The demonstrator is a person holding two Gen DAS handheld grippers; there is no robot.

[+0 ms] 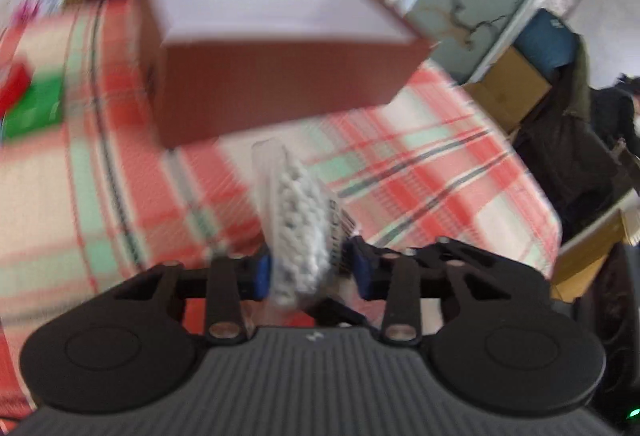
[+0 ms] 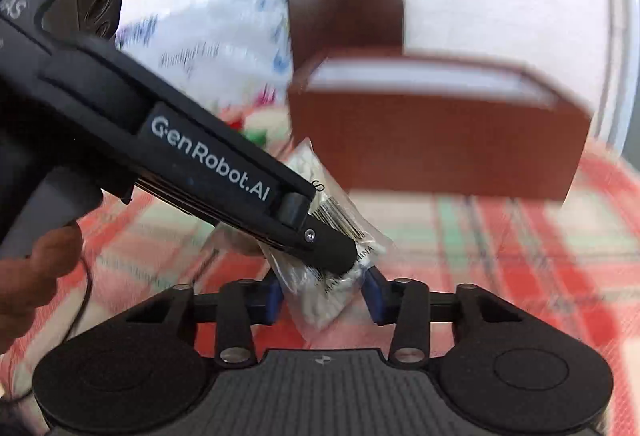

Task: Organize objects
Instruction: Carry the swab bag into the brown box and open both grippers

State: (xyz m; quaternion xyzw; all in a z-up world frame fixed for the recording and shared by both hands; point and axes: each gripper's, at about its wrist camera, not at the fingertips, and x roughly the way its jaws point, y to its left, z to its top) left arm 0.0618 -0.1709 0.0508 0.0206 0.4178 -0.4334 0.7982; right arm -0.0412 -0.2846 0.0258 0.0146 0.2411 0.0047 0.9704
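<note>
Left gripper [image 1: 308, 272]: jaws pinching a clear packet of white cotton swabs [image 1: 298, 203], packet sticking up and forward between the blue pads. Right gripper [image 2: 324, 296]: jaws close around the same packet [image 2: 320, 276] at its lower end; the left pad looks pressed on the plastic, right pad contact unclear through blur. In the right wrist view the left gripper comes in from 10 o'clock and its tip overlaps the packet.

Both hold the packet above a red-green plaid desk [image 1: 420, 163]. At 12 o'clock, near: an open brown box [image 1: 280, 47] with white lining, nothing visible inside. A red and a green block [image 1: 32, 103] lie at 9 o'clock, still on the cloth.

Judgement: early stage; packet picked up, not yet boxed; blocks remain.
</note>
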